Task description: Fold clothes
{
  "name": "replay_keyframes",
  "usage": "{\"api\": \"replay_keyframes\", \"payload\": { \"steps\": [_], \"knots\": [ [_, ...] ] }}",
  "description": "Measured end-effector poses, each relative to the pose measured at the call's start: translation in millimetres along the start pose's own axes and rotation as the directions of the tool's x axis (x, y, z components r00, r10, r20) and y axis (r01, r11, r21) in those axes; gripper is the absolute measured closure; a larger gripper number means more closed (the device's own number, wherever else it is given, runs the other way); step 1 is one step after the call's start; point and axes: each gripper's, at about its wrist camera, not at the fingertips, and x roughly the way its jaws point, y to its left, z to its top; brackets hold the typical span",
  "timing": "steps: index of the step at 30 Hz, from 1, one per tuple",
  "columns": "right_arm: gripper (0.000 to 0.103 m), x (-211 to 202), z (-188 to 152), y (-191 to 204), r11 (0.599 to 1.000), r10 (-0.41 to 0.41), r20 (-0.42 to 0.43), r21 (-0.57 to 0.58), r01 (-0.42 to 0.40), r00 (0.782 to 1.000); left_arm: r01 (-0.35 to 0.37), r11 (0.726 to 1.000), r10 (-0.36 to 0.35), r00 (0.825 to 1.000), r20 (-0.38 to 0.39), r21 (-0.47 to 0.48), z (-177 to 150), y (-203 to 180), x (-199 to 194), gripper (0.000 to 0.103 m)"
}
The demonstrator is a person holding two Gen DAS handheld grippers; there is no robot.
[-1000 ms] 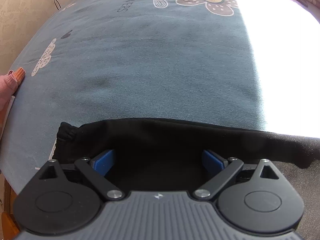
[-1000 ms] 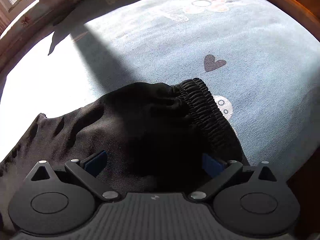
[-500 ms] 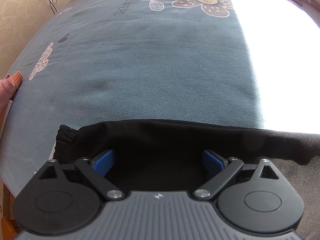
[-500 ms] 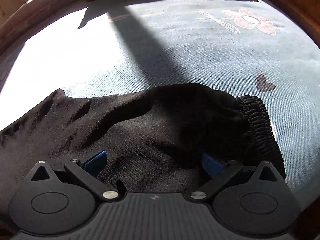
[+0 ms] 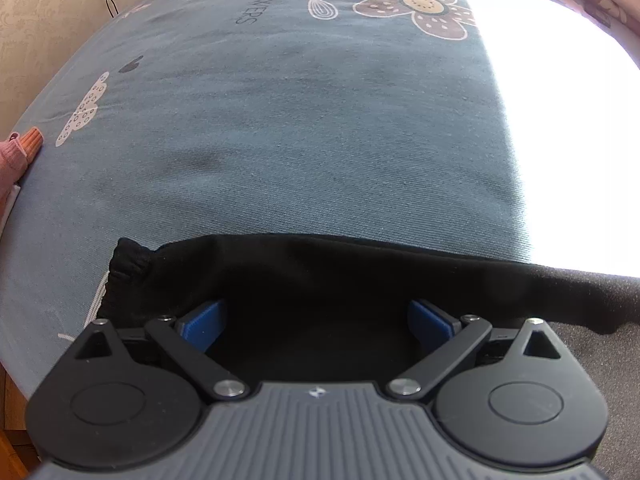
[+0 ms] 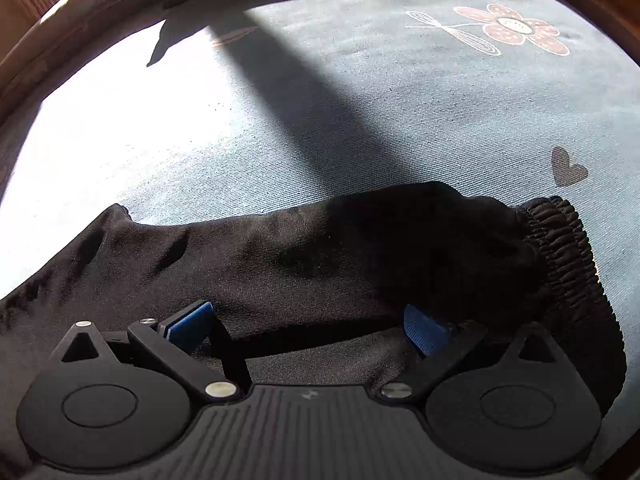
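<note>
A pair of black trousers (image 5: 320,280) lies along the near edge of a blue flower-print bed cover (image 5: 300,140). In the left wrist view my left gripper (image 5: 316,322) hangs over the dark cloth, open, its blue pads (image 5: 202,320) wide apart with nothing pinched. A gathered cuff (image 5: 126,268) sits at the cloth's left end. In the right wrist view the trousers (image 6: 320,256) run left to right, ending in a ribbed elastic band (image 6: 568,264) at the right. My right gripper (image 6: 308,324) is open just above the fabric, with a blue pad (image 6: 424,328) near the elastic end.
A strong patch of sunlight (image 5: 560,140) washes out the cover's right side in the left view, and the left part (image 6: 100,120) in the right view. A wooden bed frame (image 6: 48,40) curves round the far edge. A pink sleeve (image 5: 10,160) shows at the left border.
The right gripper's view has swung rightward, so the elastic band now sits further right and the trousers stretch out flatter. The left gripper has barely shifted.
</note>
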Motion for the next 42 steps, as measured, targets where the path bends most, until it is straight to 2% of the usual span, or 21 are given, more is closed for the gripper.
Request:
{"api": "replay_keyframes", "payload": {
  "steps": [7,11,14,17,20,22,25,28,32,36,41,42],
  "knots": [
    [0.0,-51.7,-10.8,2.9,0.996,0.0,0.044,0.085,-0.004,0.999,0.005,1.0,-0.005,1.0,-0.008,0.001,1.0,1.0,1.0,0.003],
    [0.0,-31.6,-28.1,-10.6,0.991,-0.05,-0.038,0.126,0.054,0.998,0.004,1.0,-0.004,1.0,-0.004,-0.015,-0.7,2.6,2.0,0.001],
    [0.0,-23.8,-32.0,-13.7,0.982,-0.07,-0.037,0.174,0.075,0.997,0.009,1.0,-0.009,1.0,-0.012,-0.019,0.1,3.0,2.1,0.001],
    [0.0,-37.5,-30.4,-0.8,0.977,-0.057,-0.037,0.203,0.063,0.998,0.016,1.0,-0.016,1.0,-0.021,-0.004,3.5,1.6,-0.6,0.004],
    [0.0,-57.1,-26.6,27.1,0.987,-0.018,-0.036,0.157,0.024,0.999,0.079,0.997,-0.079,0.997,-0.017,0.004,-5.9,1.6,-18.1,0.006],
    [0.0,-66.9,-22.6,54.0,0.997,0.012,-0.02,0.083,-0.01,1.0,0.129,0.992,-0.129,0.992,-0.013,0.008,-13.9,1.8,-31.6,0.006],
    [0.0,-64.3,-18.1,92.1,0.997,0.073,-0.023,0.008,-0.073,0.997,0.205,0.978,-0.205,0.979,-0.017,0.022,-31.2,3.2,-47.5,0.006],
    [0.0,-49.6,-15.5,139.6,0.988,0.138,-0.064,-0.061,-0.142,0.988,0.25,0.968,-0.249,0.968,-0.043,0.025,-56.1,7.9,-47.4,0.006],
    [0.0,-37.9,-17.2,194.4,0.966,0.204,-0.122,-0.133,-0.22,0.971,0.305,0.949,-0.312,0.945,-0.099,-0.077,-77.0,25.7,-27.2,0.007],
    [0.0,-36.0,-18.2,248.3,0.934,0.231,-0.164,-0.24,-0.266,0.959,0.362,0.928,-0.367,0.929,-0.042,-0.092,-73.9,40.1,-36.2,0.007],
    [0.0,-25.0,-18.1,314.0,0.908,0.244,-0.213,-0.294,-0.3,0.946,0.474,0.874,-0.471,0.881,0.049,-0.113,-62.2,85.5,-62.0,0.007],
    [0.0,-21.7,-18.9,328.6,0.902,0.254,-0.229,-0.295,-0.315,0.94,0.482,0.869,-0.477,0.876,0.062,-0.117,-60.6,96.5,-65.4,0.007]
  ]
}}
